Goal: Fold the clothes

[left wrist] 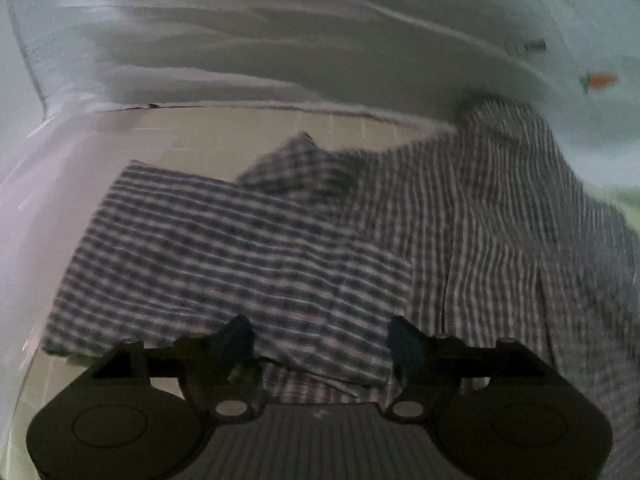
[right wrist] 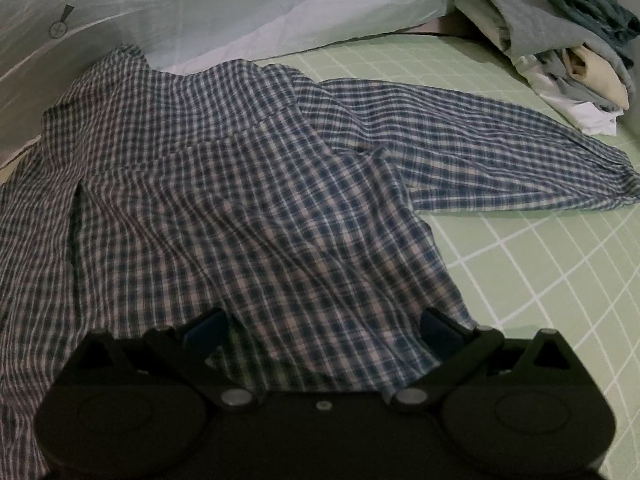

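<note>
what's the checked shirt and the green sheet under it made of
Checked shirt: thin woven fabric, probably cotton or a blend, matte; it drapes in soft creases and the blue-white check looks woven in.
Green sheet: smooth matte bedding cloth with a white grid, likely cotton or polyester; fibre can't be told.

The left claw (left wrist: 322, 350) points steeply down with its jaws spread wide; nothing is pinched between the blue pads (left wrist: 404, 340), and its view is blurred. The right claw (right wrist: 324, 334) also tilts steeply down, jaws parted wider still, its blue pads (right wrist: 438, 326) well apart and pressing on nothing. Each claw's black body fills the lower edge of its own view. No hand or sleeve shows.
</note>
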Demonstrator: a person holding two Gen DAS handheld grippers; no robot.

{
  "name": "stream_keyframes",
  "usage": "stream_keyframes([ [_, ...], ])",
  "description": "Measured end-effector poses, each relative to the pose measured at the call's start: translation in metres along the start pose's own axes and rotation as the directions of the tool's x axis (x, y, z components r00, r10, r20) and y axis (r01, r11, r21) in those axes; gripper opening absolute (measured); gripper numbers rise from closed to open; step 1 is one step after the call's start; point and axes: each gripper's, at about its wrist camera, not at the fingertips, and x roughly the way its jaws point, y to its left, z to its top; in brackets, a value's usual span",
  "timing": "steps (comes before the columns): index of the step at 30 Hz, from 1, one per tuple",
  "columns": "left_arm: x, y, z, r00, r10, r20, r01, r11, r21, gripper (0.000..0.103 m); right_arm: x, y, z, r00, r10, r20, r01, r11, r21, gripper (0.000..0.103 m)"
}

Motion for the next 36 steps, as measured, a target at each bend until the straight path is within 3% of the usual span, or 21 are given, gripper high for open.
stream_keyframes([
  [3,0.008,-0.006,-0.005,0.999,0.034,-0.005,-0.034,0.998,0.045,0.079,0.0,0.0,0.0,1.0,-0.002,0.007,0.002,1.0,0.003,0.103],
  [4,0.007,-0.007,-0.006,0.999,0.045,0.003,-0.046,0.998,0.054,0.074,0.0,0.0,-0.001,1.0,-0.001,0.008,0.001,1.0,0.003,0.103],
  [5,0.006,-0.005,-0.007,0.998,0.059,0.012,-0.06,0.997,0.046,0.058,0.0,0.0,-0.001,1.0,-0.001,0.01,0.001,1.0,0.003,0.103],
  [6,0.003,-0.002,-0.006,0.997,0.077,0.022,-0.077,0.997,0.03,0.049,0.0,-0.001,-0.001,1.0,0.0,0.011,0.0,1.0,0.002,0.103],
  [7,0.0,0.004,-0.005,0.996,0.08,0.027,-0.08,0.997,-0.004,0.032,0.0,-0.001,-0.001,1.0,0.0,0.011,0.0,1.0,0.002,0.103],
  [11,-0.022,0.05,0.002,0.996,0.057,0.066,-0.041,0.973,-0.226,0.023,0.0,0.0,-0.001,1.0,0.0,0.013,0.0,1.0,0.002,0.103],
  [14,-0.047,0.09,0.007,0.985,0.116,0.126,-0.063,0.929,-0.365,0.023,0.0,-0.001,-0.001,1.0,0.001,0.014,-0.001,1.0,0.001,0.103],
  [17,-0.07,0.136,0.005,0.958,0.24,0.158,-0.136,0.863,-0.487,0.023,0.0,0.0,-0.001,1.0,0.001,0.016,-0.001,1.0,0.001,0.103],
  [20,-0.082,0.185,-0.006,0.929,0.344,0.135,-0.201,0.776,-0.597,0.023,0.0,0.0,-0.002,1.0,0.001,0.017,-0.001,1.0,0.001,0.103],
  [25,-0.089,0.243,-0.03,0.91,0.409,0.065,-0.246,0.661,-0.709,0.022,0.001,0.0,-0.001,1.0,0.003,0.014,-0.003,1.0,-0.002,0.103],
  [31,-0.093,0.273,-0.048,0.906,0.42,0.048,-0.236,0.598,-0.766,0.022,0.001,0.0,-0.001,1.0,-0.001,0.012,0.001,1.0,0.002,0.103],
  [36,-0.09,0.283,-0.063,0.902,0.429,-0.047,-0.302,0.549,-0.78,0.028,0.002,-0.002,0.002,1.0,0.001,0.0,-0.001,1.0,0.001,0.103],
])
